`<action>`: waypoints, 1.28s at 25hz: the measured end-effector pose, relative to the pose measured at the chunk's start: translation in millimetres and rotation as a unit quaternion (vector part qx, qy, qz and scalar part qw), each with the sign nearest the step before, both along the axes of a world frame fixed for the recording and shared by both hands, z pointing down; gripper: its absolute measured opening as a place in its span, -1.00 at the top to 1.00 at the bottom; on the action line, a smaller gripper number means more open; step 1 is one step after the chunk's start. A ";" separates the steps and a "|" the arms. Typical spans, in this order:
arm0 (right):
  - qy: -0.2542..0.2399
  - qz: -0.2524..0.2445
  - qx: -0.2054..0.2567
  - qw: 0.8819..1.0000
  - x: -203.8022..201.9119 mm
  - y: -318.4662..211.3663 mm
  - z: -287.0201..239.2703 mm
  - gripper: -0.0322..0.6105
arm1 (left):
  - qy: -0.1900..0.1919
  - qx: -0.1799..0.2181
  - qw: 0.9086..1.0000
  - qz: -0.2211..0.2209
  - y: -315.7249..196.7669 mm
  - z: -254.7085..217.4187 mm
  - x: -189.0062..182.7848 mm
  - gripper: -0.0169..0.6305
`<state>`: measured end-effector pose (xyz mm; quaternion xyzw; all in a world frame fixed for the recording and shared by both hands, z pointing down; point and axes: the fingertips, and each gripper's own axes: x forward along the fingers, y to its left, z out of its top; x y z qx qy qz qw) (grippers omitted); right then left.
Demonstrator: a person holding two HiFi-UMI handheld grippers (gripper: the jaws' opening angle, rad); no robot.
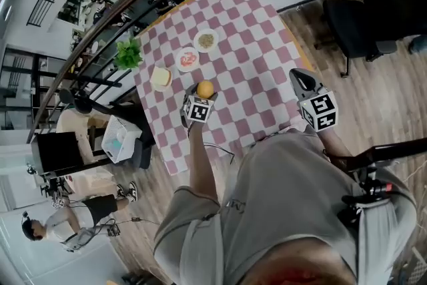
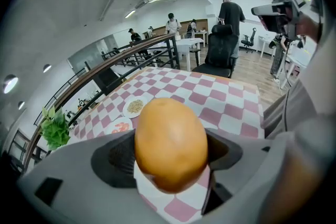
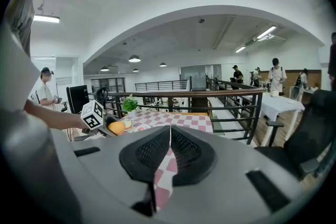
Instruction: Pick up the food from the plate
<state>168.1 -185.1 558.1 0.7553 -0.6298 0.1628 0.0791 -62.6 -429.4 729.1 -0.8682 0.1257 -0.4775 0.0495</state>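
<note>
Smooth round orange food (image 2: pixel 170 144), clamped in left claw (image 1: pixel 202 97)

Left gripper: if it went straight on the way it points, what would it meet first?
Past the orange held in its tongs, the left gripper would probably meet the checked tablecloth, a little to the right of the plate of grains. Depth is hard to judge here.

Wood floor (image 1: pixel 390 100), black railing (image 3: pixel 210 93) (curved), chair (image 1: pixel 363 23)
</note>
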 end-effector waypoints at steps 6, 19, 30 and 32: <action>-0.003 0.069 -0.004 0.998 23.5 41.8 5.0 0.85 | -0.004 -0.003 0.997 0.072 15.5 7.3 59.2 -0.20; -0.007 0.178 -0.029 0.984 53.3 119.3 12.5 0.85 | 0.004 -0.021 0.987 0.160 55.1 17.5 150.0 -0.20; -0.008 0.161 -0.028 0.987 51.5 104.2 10.5 0.85 | -0.042 -0.017 0.986 0.163 46.0 49.9 139.5 -0.20; -0.009 0.159 -0.031 0.987 51.2 103.5 12.5 0.85 | -0.069 -0.017 0.984 0.164 45.8 71.0 136.4 -0.20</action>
